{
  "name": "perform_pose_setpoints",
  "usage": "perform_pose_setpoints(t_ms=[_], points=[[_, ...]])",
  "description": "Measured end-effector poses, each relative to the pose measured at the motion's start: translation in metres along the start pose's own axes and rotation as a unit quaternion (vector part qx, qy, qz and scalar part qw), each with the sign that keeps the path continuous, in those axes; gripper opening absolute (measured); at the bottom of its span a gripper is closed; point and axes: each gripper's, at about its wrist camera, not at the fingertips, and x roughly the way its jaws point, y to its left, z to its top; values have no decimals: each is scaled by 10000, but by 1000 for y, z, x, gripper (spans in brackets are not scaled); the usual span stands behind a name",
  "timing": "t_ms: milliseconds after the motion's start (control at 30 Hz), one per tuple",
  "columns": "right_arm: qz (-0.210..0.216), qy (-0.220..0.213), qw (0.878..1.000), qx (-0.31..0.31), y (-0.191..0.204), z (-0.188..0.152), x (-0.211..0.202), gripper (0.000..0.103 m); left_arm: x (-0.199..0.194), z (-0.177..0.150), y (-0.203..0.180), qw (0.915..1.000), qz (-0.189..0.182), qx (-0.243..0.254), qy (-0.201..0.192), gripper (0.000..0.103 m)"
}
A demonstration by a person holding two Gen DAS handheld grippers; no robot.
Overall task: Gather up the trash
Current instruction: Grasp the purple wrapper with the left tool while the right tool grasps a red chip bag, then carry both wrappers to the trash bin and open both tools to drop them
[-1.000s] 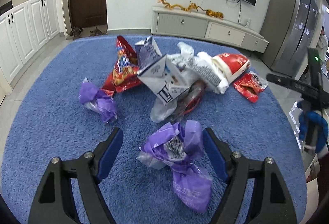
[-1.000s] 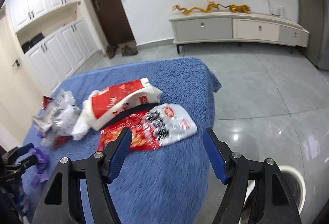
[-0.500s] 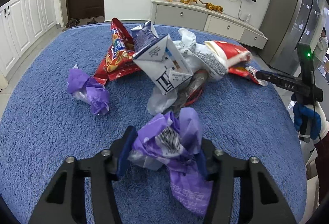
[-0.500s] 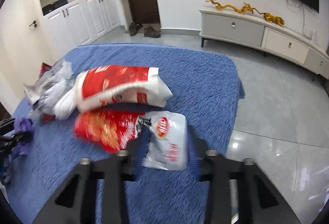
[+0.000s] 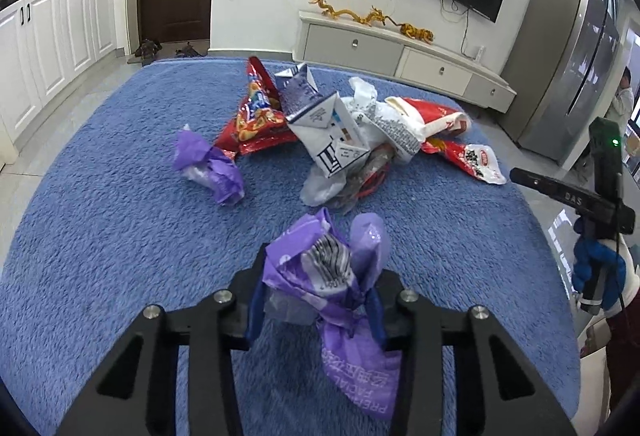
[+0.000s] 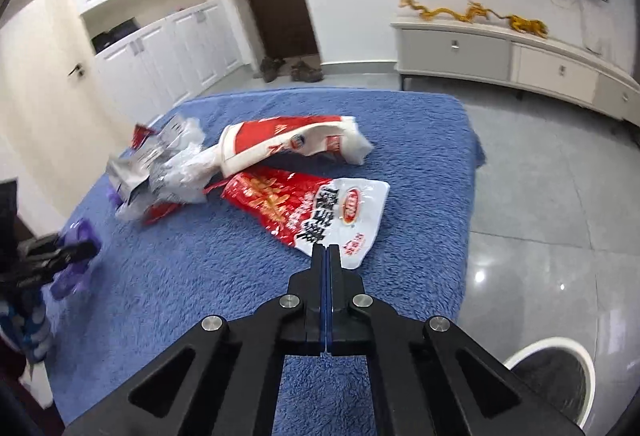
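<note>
In the left wrist view, the left hand-held gripper (image 5: 316,300), spread a second ago, now pinches the purple wrapper (image 5: 332,276) above the blue worktop (image 5: 100,236). In the right wrist view, the right hand-held gripper (image 6: 326,256) has pressed together on the red-and-white snack bag (image 6: 320,212), so both pieces look ready to carry off.

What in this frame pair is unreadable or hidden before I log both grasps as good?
- Right wrist view: whether the right gripper truly pinches the red-and-white snack bag; its edge vanishes behind the shut fingers.
- Left wrist view: purple wrapper hides the left gripper's pads.
- Bin: cut off.
</note>
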Motion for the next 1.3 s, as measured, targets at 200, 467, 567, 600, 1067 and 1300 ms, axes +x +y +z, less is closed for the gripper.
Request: perform_pose_setpoints(t_ms=[200, 467, 567, 600, 1067, 1300], points=[[129, -36, 9985, 524, -28, 20, 8, 40, -13, 0, 9, 9999, -5, -75, -82, 39], [234, 242, 9966, 750, -43, 33, 46, 38, -20, -4, 11, 9999, 28, -89, -104, 39], [477, 323, 9963, 631, -33, 31, 47, 10, -23, -6, 8, 9999, 24, -72, -100, 39], [457, 329, 9970, 525, -28, 29, 45, 2, -24, -6, 7, 9999, 18, -67, -106, 39], [503, -810, 9952, 242, 0, -8, -107, 0, -45, 13, -58, 9964, -600, 496, -324, 39], [-427, -1092, 9903, 751, -52, -54, -180, 0, -23, 29, -147, 9847, -1212, 1245, -133, 39]])
